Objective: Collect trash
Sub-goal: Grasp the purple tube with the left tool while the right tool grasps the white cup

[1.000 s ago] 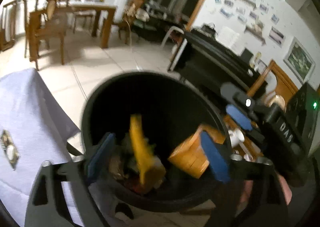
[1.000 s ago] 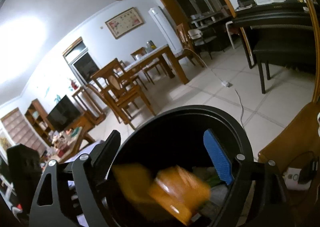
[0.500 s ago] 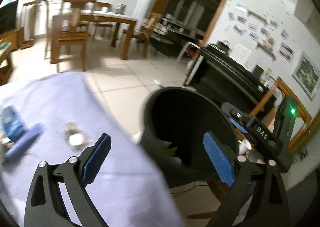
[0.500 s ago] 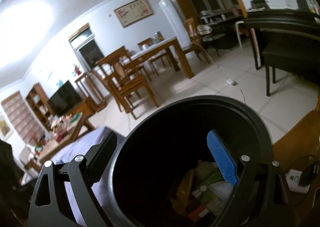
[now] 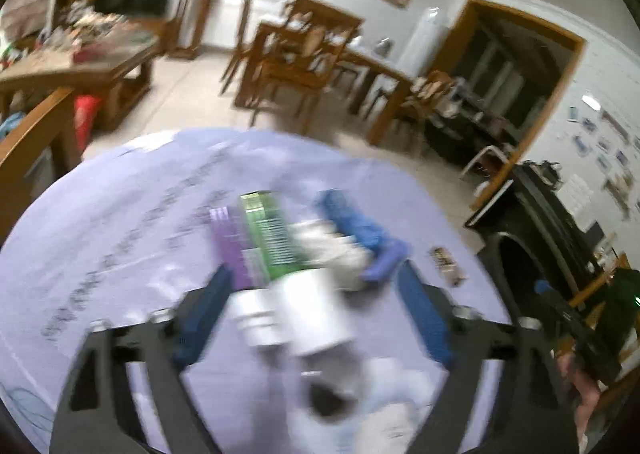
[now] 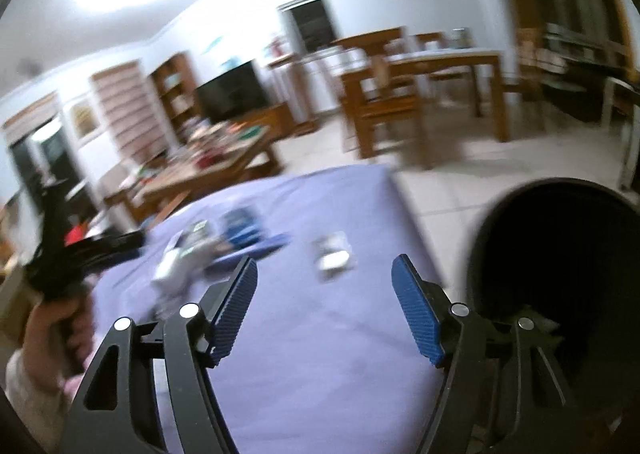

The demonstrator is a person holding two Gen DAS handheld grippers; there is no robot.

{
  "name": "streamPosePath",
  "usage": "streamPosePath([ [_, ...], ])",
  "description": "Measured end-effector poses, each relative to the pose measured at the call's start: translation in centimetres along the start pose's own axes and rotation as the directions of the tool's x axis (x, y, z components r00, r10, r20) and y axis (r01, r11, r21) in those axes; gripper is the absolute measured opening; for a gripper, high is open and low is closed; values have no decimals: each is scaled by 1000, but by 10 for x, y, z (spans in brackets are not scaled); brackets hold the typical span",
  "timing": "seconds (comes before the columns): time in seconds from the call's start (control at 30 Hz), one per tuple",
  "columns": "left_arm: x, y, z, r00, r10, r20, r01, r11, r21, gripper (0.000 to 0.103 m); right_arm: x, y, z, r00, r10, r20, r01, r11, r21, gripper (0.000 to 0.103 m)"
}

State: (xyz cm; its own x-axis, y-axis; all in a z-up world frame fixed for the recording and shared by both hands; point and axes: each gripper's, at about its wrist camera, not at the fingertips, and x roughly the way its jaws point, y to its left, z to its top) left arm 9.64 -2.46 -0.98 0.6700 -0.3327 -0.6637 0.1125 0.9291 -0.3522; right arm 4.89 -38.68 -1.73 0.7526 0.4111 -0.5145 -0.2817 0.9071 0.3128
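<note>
My left gripper (image 5: 316, 314) is open over a pile of trash on the purple tablecloth (image 5: 120, 238): a white bottle (image 5: 296, 314) between the fingers, a green box (image 5: 268, 234), a purple box (image 5: 230, 242), crumpled white paper (image 5: 332, 250) and a blue packet (image 5: 352, 221). The view is blurred. My right gripper (image 6: 324, 310) is open and empty above the cloth (image 6: 320, 366). A small clear wrapper (image 6: 334, 258) lies ahead of it. The black trash bin (image 6: 560, 254) stands at its right, off the table edge. The left gripper (image 6: 80, 254) shows at left by the pile (image 6: 200, 250).
A small wrapper (image 5: 446, 260) lies near the table's right edge. The bin rim (image 5: 516, 254) and a black piano (image 5: 560, 213) are to the right. Wooden dining chairs and table (image 6: 420, 85) stand behind. A cluttered coffee table (image 6: 212, 165) is at the back left.
Both grippers have swung left from over the bin to the table. The orange trash has dropped into the bin. The left gripper is now over the pile of trash.
</note>
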Motion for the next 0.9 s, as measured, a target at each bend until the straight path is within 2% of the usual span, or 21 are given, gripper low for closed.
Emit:
streamPosePath([
  [0.07, 11, 19, 2, 999, 9, -45, -10, 1000, -19, 57, 11, 26, 3, 999, 38, -26, -39, 999, -37, 70],
  [0.17, 25, 29, 7, 997, 20, -80, -21, 1000, -11, 50, 26, 61, 5, 994, 84, -67, -90, 992, -87, 70],
  [0.27, 36, 38, 9, 993, 45, -110, -42, 998, 36, 42, 38, 87, 10, 990, 91, -108, -105, 985, -134, 70],
  [0.53, 39, 43, 11, 992, 76, -97, -63, 989, 137, 35, 69, 128, 8, 966, 146, -211, -191, 959, -211, 70],
  [0.67, 36, 51, 11, 990, 89, -106, -73, 986, 153, 28, 96, 153, 8, 945, 168, -281, -236, 944, -230, 70],
  [0.83, 31, 59, 9, 990, 72, -119, -53, 986, 156, 26, 131, 181, 9, 930, 124, -346, -227, 935, -274, 70],
  [0.9, 31, 57, 9, 989, 79, -122, -56, 982, 181, 26, 145, 187, 5, 924, 98, -369, -217, 931, -295, 57],
])
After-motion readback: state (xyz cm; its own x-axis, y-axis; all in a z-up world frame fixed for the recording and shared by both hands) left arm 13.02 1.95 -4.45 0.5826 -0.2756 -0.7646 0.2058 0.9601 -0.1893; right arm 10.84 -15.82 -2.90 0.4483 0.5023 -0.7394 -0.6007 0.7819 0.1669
